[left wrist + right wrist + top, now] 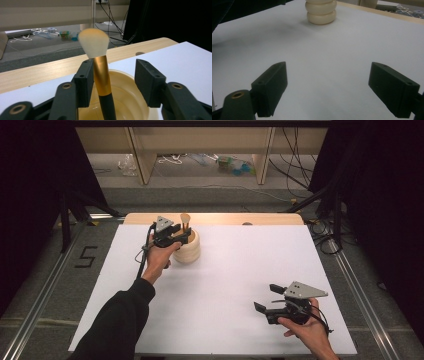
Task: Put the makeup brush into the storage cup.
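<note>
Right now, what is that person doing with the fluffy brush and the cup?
A person holds a gripper in each hand at a white table. The left gripper is at a cream cup with a makeup brush standing in it. Its jaws are open around the brush; one jaw touches the gold part, the other is apart. The right gripper sits open near the table's front, holding nothing.
</note>
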The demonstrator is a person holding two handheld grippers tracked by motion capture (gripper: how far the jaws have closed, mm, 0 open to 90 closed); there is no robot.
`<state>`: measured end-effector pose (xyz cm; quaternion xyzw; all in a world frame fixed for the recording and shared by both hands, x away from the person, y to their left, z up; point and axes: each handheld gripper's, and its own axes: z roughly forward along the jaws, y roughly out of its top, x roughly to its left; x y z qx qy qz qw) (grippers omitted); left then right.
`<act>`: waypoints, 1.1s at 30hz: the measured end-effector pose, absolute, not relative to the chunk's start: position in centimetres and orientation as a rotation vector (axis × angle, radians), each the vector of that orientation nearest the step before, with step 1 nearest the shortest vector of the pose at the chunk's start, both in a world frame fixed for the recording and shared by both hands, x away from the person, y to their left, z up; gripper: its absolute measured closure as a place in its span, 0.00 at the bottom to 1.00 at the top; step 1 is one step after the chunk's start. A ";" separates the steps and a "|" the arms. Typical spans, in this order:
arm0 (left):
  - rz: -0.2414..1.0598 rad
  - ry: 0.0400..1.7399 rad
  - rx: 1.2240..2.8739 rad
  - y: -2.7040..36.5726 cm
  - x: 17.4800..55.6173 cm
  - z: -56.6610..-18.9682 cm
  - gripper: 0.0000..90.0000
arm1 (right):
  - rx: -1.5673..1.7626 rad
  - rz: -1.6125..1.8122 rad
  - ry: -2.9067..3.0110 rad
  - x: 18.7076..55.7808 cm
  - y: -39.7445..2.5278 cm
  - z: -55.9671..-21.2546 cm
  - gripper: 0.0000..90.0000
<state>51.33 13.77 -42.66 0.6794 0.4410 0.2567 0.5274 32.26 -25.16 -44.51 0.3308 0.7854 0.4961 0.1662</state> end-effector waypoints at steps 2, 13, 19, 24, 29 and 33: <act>0.610 1.043 1.634 13.9 51.2 -42.5 0.52 | 0.943 1.430 2.234 32.3 -25.1 -44.5 0.18; 0.571 0.972 1.671 14.7 48.9 -41.1 0.42 | 0.943 1.409 2.222 32.3 -25.3 -44.4 0.18; 0.575 0.916 1.709 15.3 46.8 -41.4 0.39 | 0.940 1.430 2.204 32.3 -25.3 -44.5 0.18; 0.556 0.903 1.706 16.1 45.0 -41.7 0.37 | 0.961 1.433 2.221 32.2 -25.2 -44.5 0.18; 0.520 0.880 1.706 16.9 43.4 -41.8 0.35 | 0.951 1.404 2.223 32.3 -25.3 -44.4 0.18; 0.504 0.873 1.684 17.4 42.3 -42.0 0.34 | 0.951 1.412 2.226 32.1 -25.3 -44.3 0.18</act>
